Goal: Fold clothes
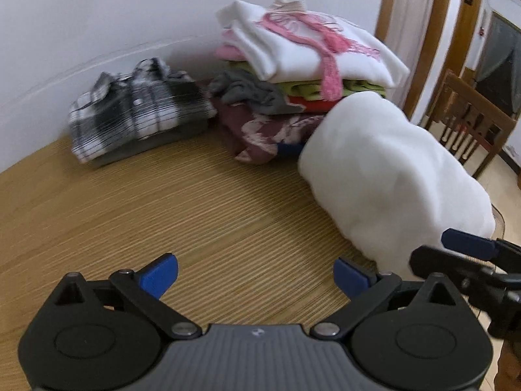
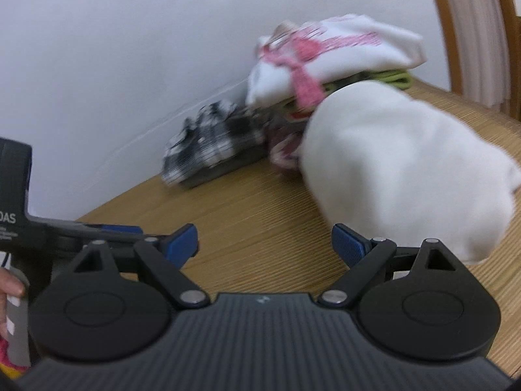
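Observation:
A folded white garment (image 1: pixel 397 176) lies on the wooden table (image 1: pixel 195 215) at the right, in front of a stack of folded clothes topped by a white top with pink trim (image 1: pixel 312 45). It also shows in the right wrist view (image 2: pixel 400 166). My left gripper (image 1: pixel 255 277) is open and empty, low over the table, left of the white garment. My right gripper (image 2: pixel 265 244) is open and empty, its right finger close beside the white garment's near edge. Part of the right gripper (image 1: pixel 469 260) shows in the left wrist view.
A folded black and white plaid shirt (image 1: pixel 136 110) lies by the wall at the back left. Grey and maroon floral garments (image 1: pixel 260 117) lie loose beside the stack. A wooden chair (image 1: pixel 469 123) stands past the table's right edge. The white wall runs behind.

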The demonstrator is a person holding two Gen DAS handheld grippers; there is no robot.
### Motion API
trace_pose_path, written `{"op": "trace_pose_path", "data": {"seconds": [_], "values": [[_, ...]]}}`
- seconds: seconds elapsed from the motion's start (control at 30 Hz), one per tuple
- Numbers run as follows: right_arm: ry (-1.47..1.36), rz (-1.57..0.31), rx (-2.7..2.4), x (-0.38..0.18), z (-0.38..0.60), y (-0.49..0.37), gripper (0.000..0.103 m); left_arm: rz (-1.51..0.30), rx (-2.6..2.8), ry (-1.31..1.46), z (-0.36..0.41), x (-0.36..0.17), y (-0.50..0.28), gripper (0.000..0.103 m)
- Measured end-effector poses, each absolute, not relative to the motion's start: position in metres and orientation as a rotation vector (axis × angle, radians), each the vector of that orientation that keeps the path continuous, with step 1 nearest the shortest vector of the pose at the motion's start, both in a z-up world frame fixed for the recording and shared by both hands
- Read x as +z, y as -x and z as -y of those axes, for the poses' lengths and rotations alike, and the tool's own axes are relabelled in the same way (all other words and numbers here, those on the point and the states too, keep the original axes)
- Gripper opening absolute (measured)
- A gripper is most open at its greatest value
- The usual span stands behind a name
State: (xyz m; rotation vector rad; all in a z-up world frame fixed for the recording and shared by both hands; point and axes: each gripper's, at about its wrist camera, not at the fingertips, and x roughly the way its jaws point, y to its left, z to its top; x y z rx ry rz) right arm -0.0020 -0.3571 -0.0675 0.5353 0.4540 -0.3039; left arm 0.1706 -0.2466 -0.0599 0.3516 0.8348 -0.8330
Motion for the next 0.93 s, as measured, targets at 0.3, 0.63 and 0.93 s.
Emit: {"op": "trace_pose_path", "data": {"seconds": [0.3,0.63,0.93], "values": [[-0.494,-0.496,-0.268,-0.064,0.312,-0.001,0.092,-0.760,-0.778,-0.321,0.201,-0.054,-0.171,0.103],[-0.488,-0.531,-0.262,-0.063,0.273,-0.017,0.092,-0.746,-0.819,-0.286,0.147,-0.055,-0.175,0.103],[-0.504,-0.528,-0.294,-0.064,0.247,-0.017,0.091,-0.682,-0.836,-0.247,0.123,-0.051,-0.174,0.103]]}}
